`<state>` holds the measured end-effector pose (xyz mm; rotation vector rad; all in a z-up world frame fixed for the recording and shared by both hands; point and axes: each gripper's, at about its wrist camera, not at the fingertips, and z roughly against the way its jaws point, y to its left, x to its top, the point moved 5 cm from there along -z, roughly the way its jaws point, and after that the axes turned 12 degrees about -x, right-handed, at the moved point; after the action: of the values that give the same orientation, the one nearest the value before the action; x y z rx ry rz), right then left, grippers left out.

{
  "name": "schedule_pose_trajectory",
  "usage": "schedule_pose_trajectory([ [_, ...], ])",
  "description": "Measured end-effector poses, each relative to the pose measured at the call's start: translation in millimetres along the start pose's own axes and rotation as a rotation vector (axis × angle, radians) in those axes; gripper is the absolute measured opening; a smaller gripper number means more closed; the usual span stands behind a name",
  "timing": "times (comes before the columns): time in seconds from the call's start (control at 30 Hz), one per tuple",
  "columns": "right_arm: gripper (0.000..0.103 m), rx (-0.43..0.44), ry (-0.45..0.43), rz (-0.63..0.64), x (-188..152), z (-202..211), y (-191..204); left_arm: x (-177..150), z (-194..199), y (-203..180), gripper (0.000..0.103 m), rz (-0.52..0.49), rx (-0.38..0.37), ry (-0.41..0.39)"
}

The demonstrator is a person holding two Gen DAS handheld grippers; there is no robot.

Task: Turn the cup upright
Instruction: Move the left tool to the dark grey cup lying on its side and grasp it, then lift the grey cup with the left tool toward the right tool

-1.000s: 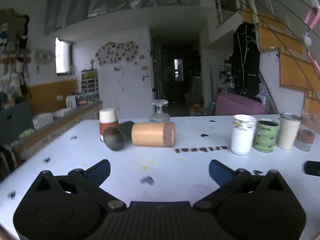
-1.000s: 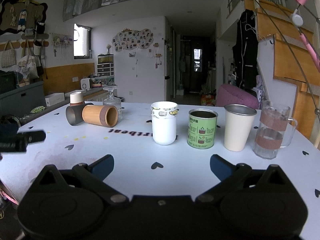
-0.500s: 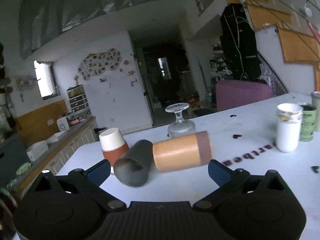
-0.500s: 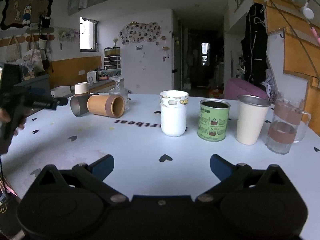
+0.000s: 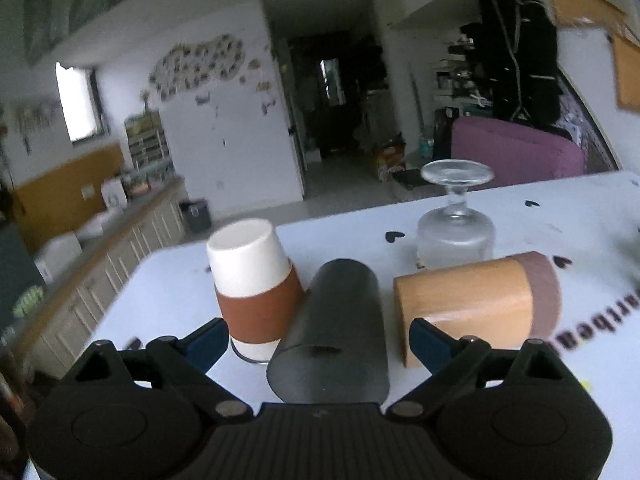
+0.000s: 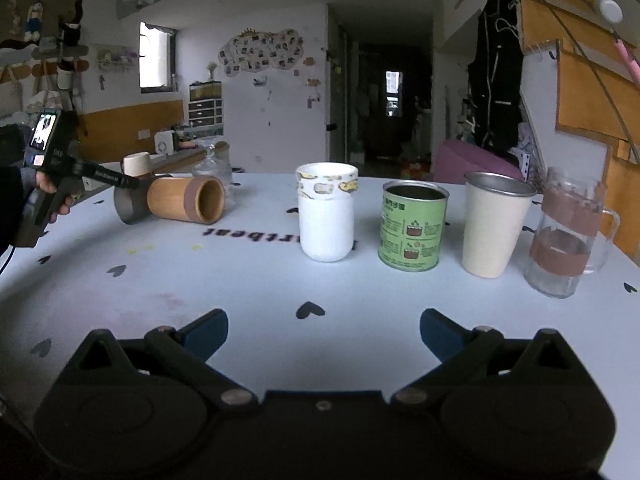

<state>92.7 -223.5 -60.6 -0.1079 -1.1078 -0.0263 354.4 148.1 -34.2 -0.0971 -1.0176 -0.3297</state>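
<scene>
Left gripper (image 5: 314, 338) wide open, holding nothing, straddling dark cup (image 5: 332, 332) lying on side on table (image 5: 560, 224), between inverted white-brown cup (image 5: 256, 280) and toppled wooden cup (image 5: 476, 304). Advice: centre fingers on body, close gently, avoid nudging neighbours. Right gripper (image 6: 324, 330) open, empty, well apart.

I can't see the dark cup's (image 5: 332, 332) mouth. My left gripper (image 5: 316, 340) body hides its near end. The table lettering (image 5: 600, 332) runs off frame.

Left tongs (image 5: 314, 340) spread wide, low; right tongs (image 6: 324, 330) spread, level.
</scene>
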Motion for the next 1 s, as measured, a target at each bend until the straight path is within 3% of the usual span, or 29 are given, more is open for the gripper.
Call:
schedule_pose_trajectory([
  [0.13,0.103,-0.006,0.011,0.002,1.7,-6.7,0.4,-2.1,-10.3,11.7,0.095,0.089,-0.058,-0.014],
  [0.2,0.103,-0.008,0.02,0.005,1.6,-10.4,1.3,-5.6,-14.1,14.0,0.082,0.136,-0.09,-0.019],
  [0.3,0.103,-0.003,0.028,0.014,0.5,-14.0,3.9,-11.7,-17.9,16.1,0.073,0.18,-0.11,-0.021],
  [0.53,0.103,0.021,0.03,0.018,-1.0,-15.4,8.4,-20.7,-1.2,6.5,0.073,0.168,-0.105,-0.003],
  [0.8,0.103,0.06,0.019,-0.015,-3.2,-8.5,3.4,-46.8,48.6,-13.9,0.073,0.163,-0.043,0.044],
  [1.0,0.103,0.106,0.001,-0.035,-5.6,0.1,1.0,-73.1,95.7,-54.8,0.073,0.127,-0.086,0.053],
])
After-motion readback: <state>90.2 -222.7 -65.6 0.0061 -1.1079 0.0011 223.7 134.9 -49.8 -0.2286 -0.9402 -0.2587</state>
